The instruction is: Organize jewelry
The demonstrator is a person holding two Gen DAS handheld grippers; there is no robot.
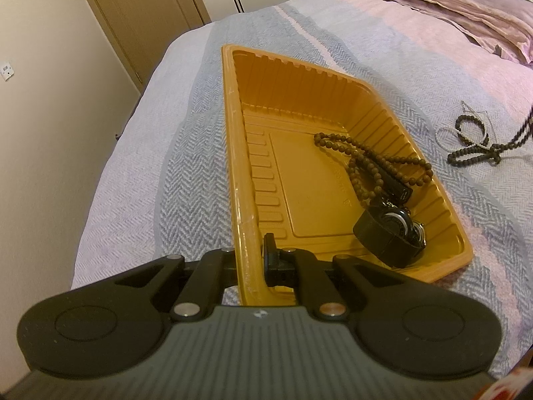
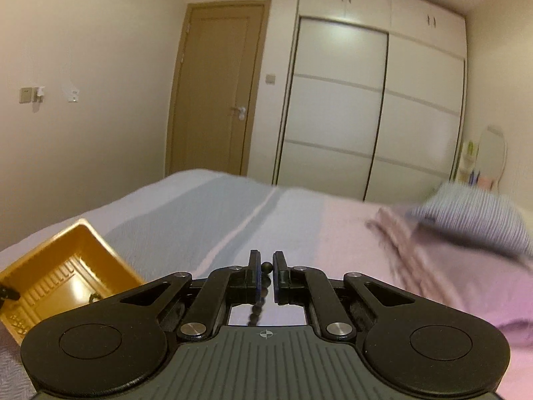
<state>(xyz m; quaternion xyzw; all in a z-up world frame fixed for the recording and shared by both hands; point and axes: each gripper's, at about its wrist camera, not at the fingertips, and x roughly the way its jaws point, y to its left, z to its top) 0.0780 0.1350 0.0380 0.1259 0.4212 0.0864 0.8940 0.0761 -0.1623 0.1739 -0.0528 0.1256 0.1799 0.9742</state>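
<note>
The bed (image 1: 383,33) takes up most of both views, covered in a herringbone spread with grey-blue and pink bands, folded pink bedding (image 1: 466,16) piled toward its far right corner. An orange plastic tray (image 1: 299,76) sits on the spread near the bed's left edge. The left gripper (image 1: 256,256) is pinching the tray's near left rim, one finger inside and one outside the wall. In the tray's right half lie a brown bead necklace (image 1: 366,156) and a black watch (image 1: 389,233), tangled together. More dark bead strings (image 1: 473,146) lie on the spread, well apart from the tray's right side. The right gripper (image 2: 265,266) is pressed together on a dark bead strand (image 2: 258,306) that dangles below its fingers.
</note>
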